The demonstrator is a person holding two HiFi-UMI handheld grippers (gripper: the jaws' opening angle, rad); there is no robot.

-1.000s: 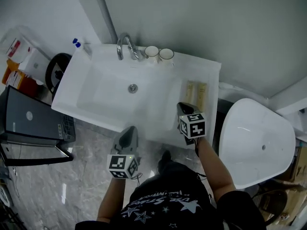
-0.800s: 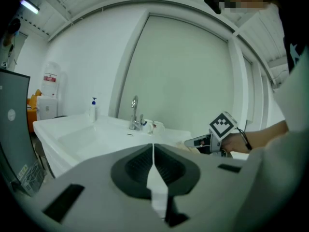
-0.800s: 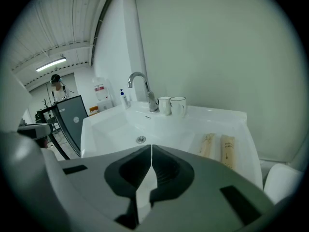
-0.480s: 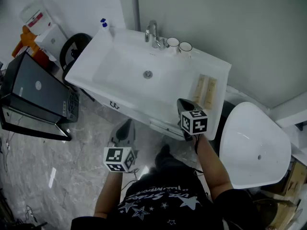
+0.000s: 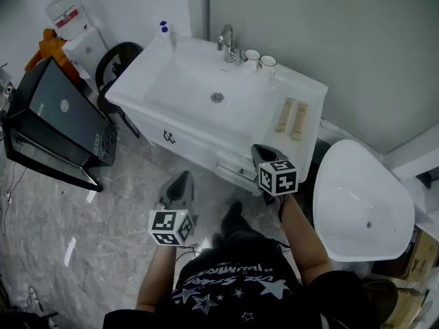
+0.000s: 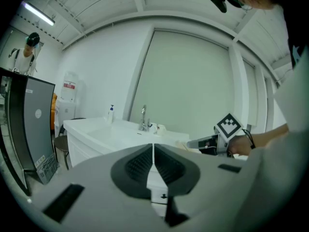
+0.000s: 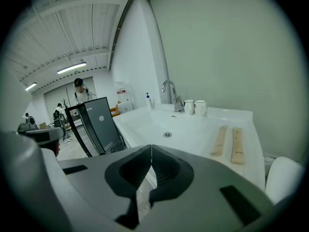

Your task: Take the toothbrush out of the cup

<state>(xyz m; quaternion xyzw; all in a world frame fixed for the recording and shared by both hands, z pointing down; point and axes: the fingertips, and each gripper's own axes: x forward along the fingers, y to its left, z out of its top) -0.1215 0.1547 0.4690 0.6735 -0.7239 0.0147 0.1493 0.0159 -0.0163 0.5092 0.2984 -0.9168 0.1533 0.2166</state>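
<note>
Two white cups (image 5: 252, 58) (image 5: 267, 62) stand side by side at the back of the white washbasin (image 5: 171, 118), just right of the tap (image 5: 226, 41). I make out no toothbrush standing in them. Two beige oblong things (image 5: 284, 114) (image 5: 300, 120) lie on the counter at the basin's right. My left gripper (image 5: 182, 180) (image 6: 153, 146) hangs over the floor in front of the cabinet, shut and empty. My right gripper (image 5: 260, 155) (image 7: 151, 149) is near the cabinet's front right corner, also shut and empty. The cups (image 7: 194, 107) show far beyond its jaws.
A black slanted cabinet (image 5: 55, 122) stands on the left, with a dark stool (image 5: 116, 64) and a white dispenser (image 5: 65, 19) behind it. A soap bottle (image 5: 163, 29) sits on the basin's back left corner. A large white fixture (image 5: 363, 201) fills the right.
Both grippers have drawn back from the basin; the right one was over the counter's front edge and is now in front of the cabinet. The basin looks farther away.
</note>
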